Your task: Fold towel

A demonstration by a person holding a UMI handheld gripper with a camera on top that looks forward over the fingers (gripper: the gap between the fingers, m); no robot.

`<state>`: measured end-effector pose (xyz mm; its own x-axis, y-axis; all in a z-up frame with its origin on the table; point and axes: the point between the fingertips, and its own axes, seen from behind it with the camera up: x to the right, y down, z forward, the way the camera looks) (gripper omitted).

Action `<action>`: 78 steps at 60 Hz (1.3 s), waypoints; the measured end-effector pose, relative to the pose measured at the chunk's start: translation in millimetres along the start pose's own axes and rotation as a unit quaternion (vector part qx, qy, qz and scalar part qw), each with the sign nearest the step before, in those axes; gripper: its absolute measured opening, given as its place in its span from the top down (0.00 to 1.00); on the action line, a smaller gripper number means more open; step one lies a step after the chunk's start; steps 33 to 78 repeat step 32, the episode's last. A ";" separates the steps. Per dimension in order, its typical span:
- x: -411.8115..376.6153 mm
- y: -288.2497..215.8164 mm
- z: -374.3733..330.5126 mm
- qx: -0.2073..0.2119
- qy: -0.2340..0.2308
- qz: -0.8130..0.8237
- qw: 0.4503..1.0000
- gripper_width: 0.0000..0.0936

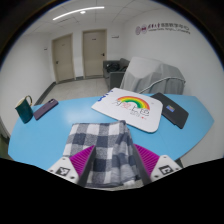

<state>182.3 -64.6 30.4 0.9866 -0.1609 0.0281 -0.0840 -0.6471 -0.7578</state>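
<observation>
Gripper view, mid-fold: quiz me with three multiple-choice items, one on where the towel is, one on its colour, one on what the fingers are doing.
1. Where is the towel?
A. between the fingers, on the table
B. beyond the card
C. on the floor

2. What pattern does the towel have?
A. plain red
B. grey and white checks
C. green stripes

3. What is the state of the gripper?
A. open, away from the towel
B. shut on the card
C. shut on the towel

Answers:
1 A: the towel runs from the fingers out onto the blue table, short of the rainbow card.
2 B: grey and white squares show across it.
3 C: both pink pads press the bunched cloth from either side.
</observation>
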 end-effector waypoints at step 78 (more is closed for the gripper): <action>-103.4 38.7 -250.1 0.047 -0.142 0.032 0.988 0.11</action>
